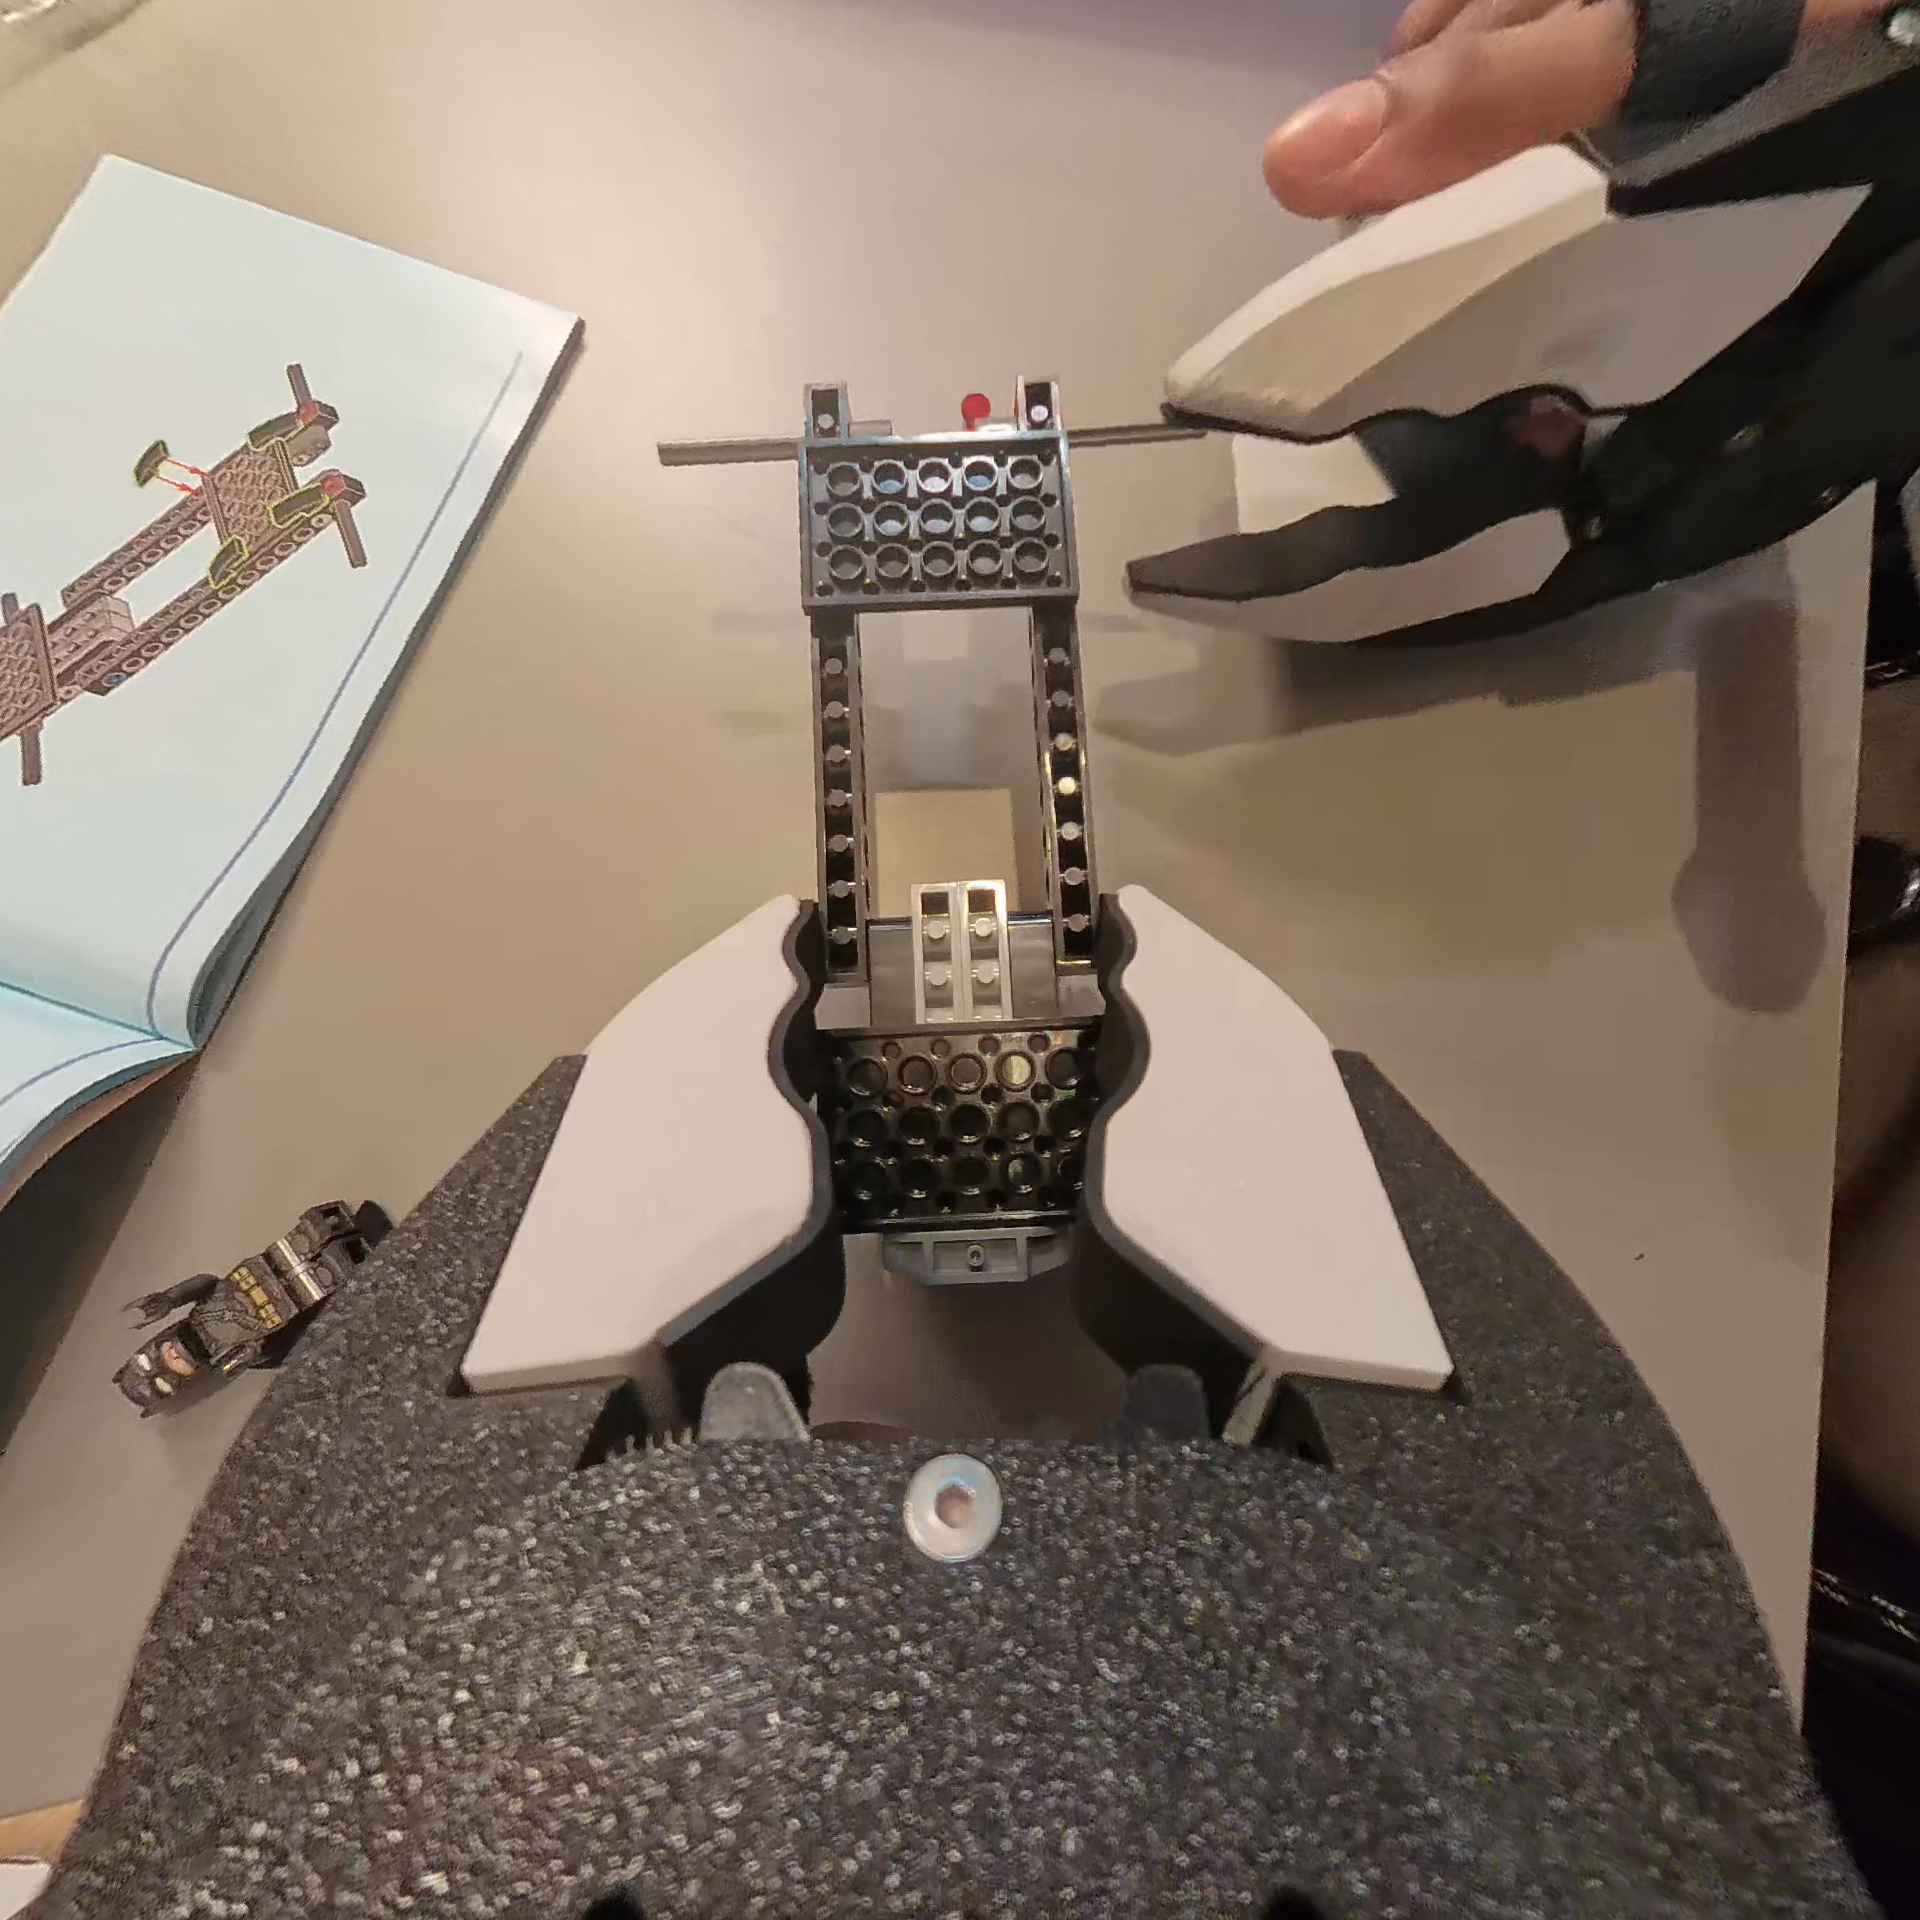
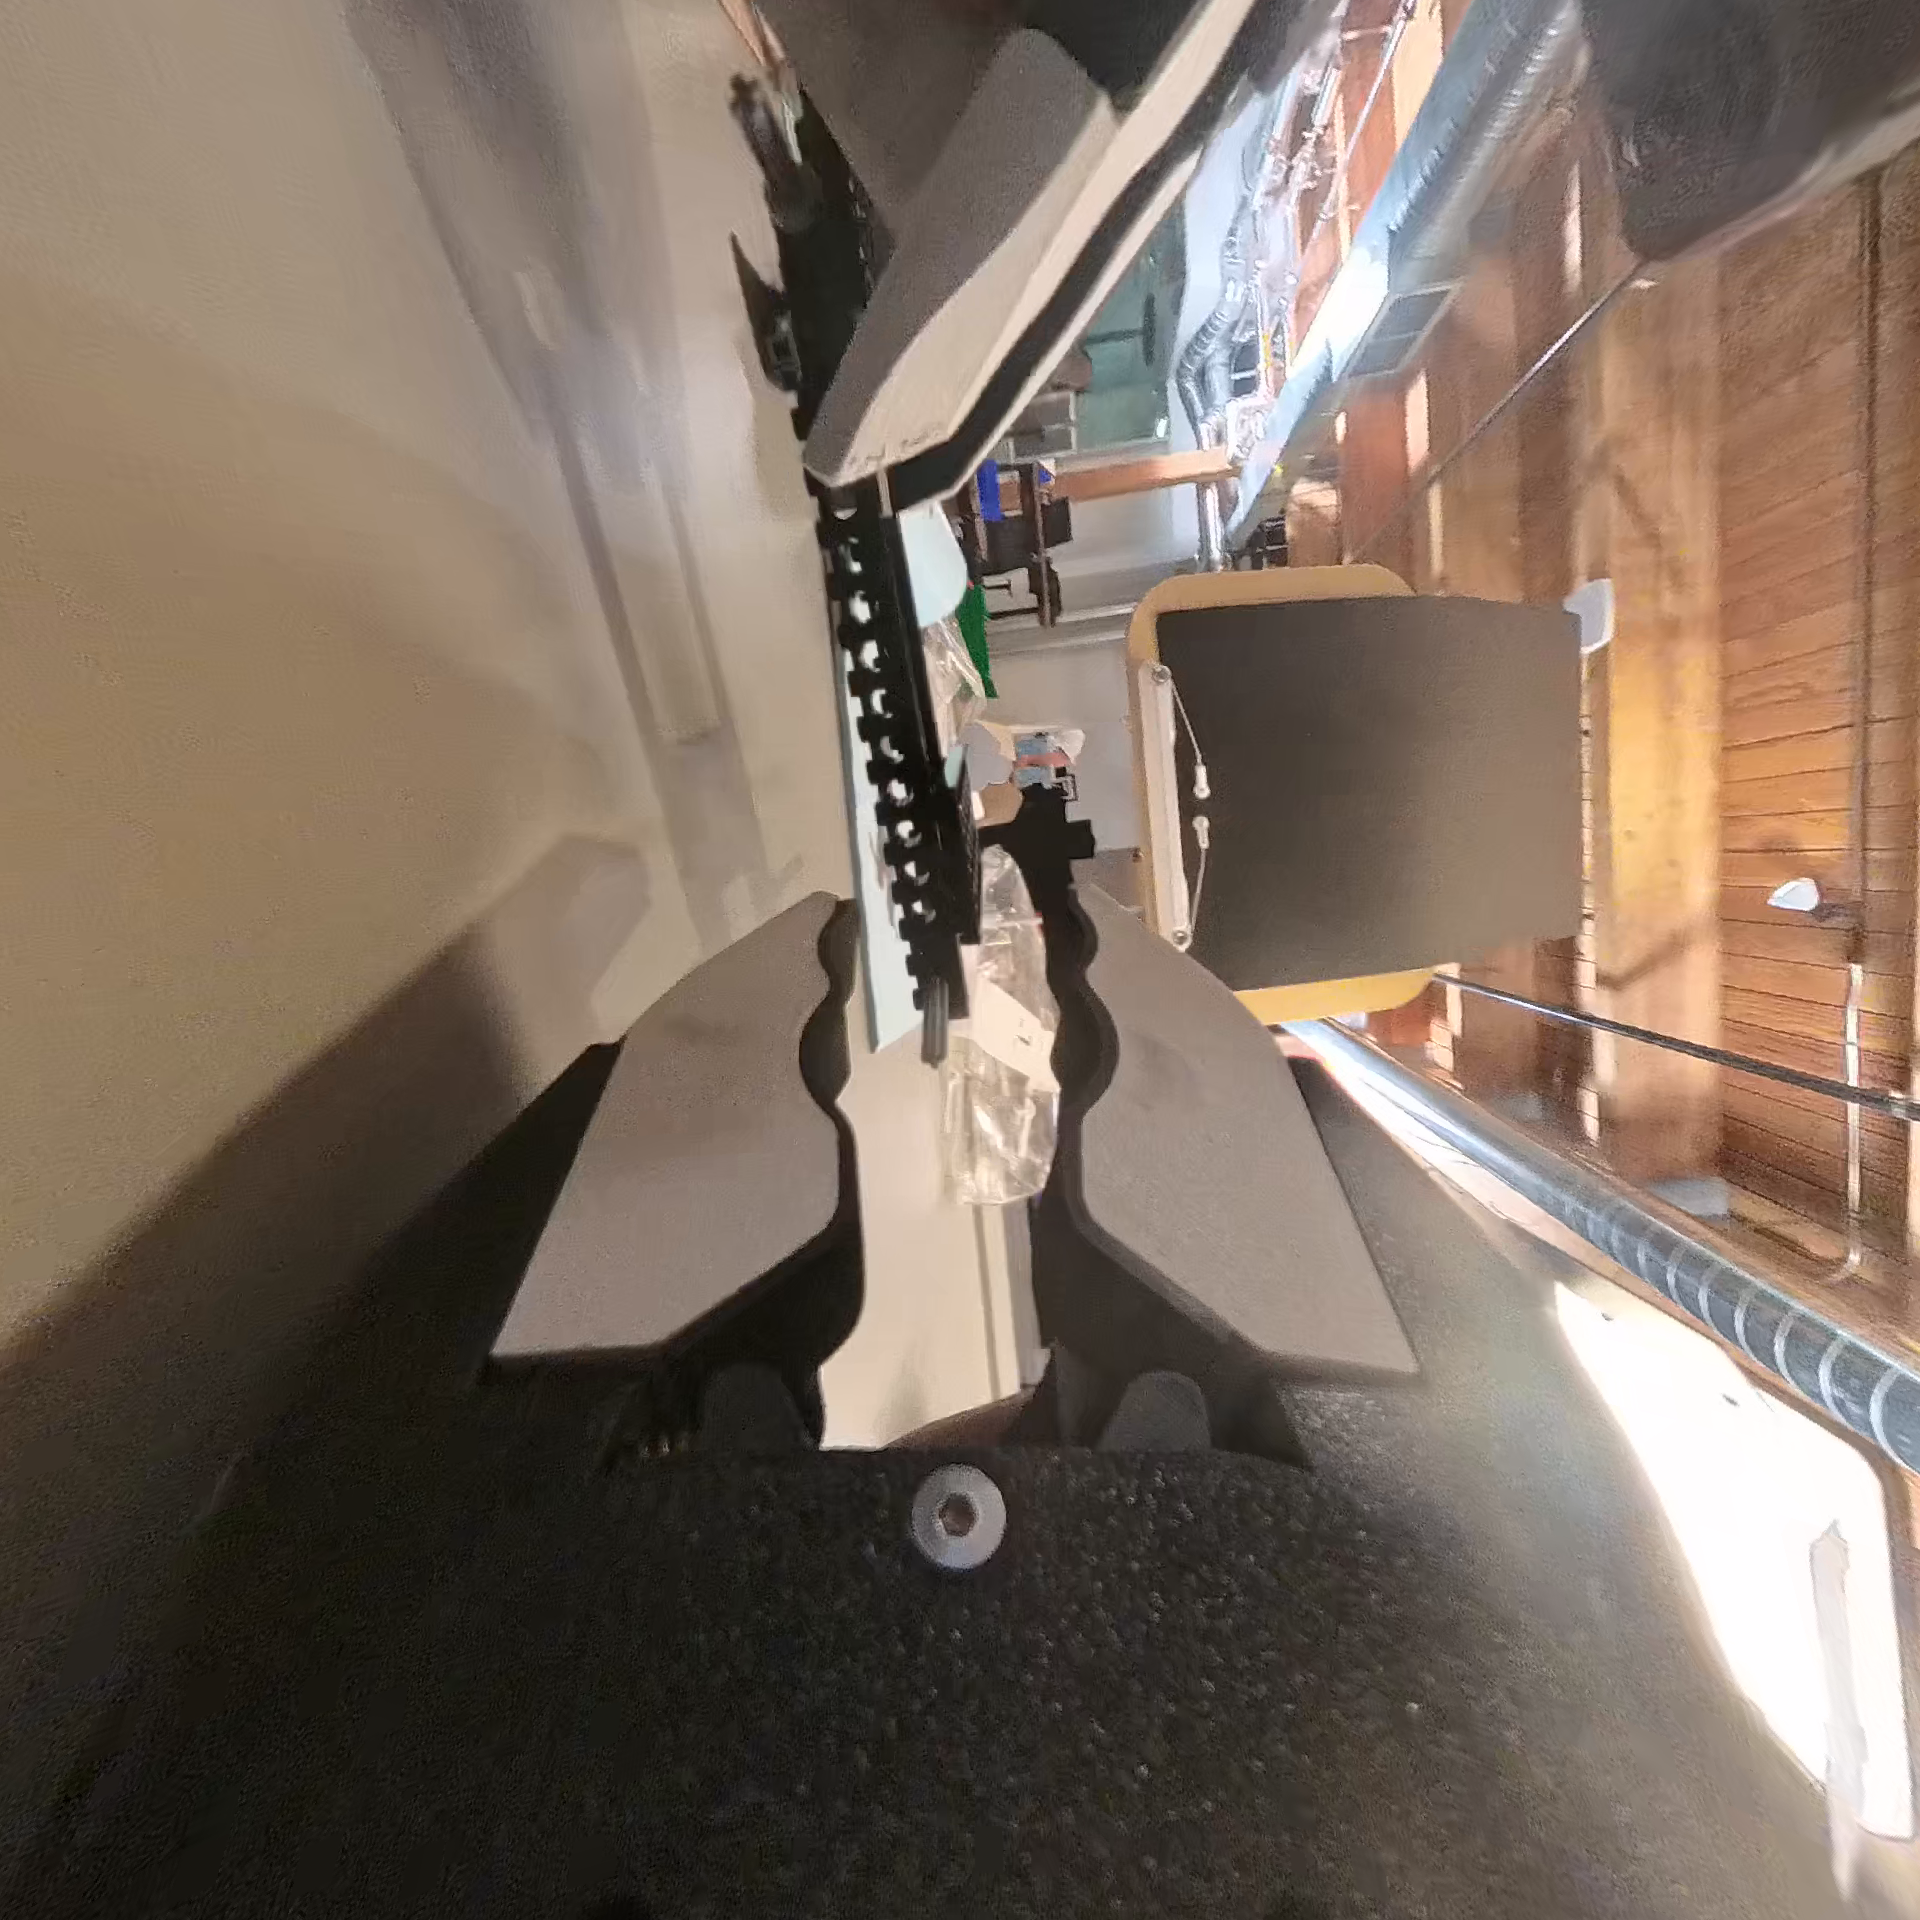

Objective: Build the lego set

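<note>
While your left gripper (image 1: 961, 935) pinches the black frame (image 1: 940, 831), your right gripper (image 1: 1148, 494) jaws stand spread beside its axle (image 1: 727, 449).

grey-fingered gripper (image 1: 960, 935) (black speckled body, silver screw)

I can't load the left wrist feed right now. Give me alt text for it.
The left gripper clamps the near end of a black brick frame above a beige table. The right gripper, jaws open, is at the frame's grey axle; an open instruction booklet and a minifigure lie left.
</note>
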### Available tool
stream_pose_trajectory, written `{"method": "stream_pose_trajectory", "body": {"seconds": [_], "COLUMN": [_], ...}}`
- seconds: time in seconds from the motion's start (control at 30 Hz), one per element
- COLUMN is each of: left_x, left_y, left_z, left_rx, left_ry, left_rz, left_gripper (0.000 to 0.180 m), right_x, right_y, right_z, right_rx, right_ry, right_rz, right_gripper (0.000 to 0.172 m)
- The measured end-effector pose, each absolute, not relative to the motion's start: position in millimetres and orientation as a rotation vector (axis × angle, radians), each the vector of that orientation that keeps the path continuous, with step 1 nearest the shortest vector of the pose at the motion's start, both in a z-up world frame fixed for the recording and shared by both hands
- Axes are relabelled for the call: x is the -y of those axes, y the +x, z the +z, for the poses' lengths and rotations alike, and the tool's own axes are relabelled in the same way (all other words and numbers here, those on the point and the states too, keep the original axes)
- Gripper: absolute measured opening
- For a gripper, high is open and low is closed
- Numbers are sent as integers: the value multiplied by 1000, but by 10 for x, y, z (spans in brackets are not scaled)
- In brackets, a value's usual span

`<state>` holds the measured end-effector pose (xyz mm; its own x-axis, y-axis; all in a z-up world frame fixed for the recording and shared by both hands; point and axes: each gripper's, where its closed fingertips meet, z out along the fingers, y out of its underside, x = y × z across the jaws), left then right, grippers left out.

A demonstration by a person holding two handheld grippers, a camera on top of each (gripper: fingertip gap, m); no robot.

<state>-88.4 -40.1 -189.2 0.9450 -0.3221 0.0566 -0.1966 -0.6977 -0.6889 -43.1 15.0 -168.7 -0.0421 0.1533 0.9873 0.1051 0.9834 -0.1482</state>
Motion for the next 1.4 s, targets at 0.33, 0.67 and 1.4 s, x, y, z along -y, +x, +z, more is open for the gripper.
{"method": "stream_pose_trajectory", "body": {"seconds": [0.33, 0.67, 1.4], "left_x": [385, 385, 413], "left_y": [-867, -782, -715], "left_z": [-1718, -1695, -1656], "left_rx": [-356, -395, -464], "left_ry": [-2353, -2370, -2378], "left_rz": [-213, -206, -225], "left_gripper": [51, 51, 51], "right_x": [-220, -257, -192], "right_y": [-587, -630, -625], "right_z": [-1630, -1561, -1531], "right_rx": [1558, 1513, 1492], "right_ry": [-235, -223, -127], "right_rz": [-115, -160, -159], "right_gripper": [45, 42, 17]}}
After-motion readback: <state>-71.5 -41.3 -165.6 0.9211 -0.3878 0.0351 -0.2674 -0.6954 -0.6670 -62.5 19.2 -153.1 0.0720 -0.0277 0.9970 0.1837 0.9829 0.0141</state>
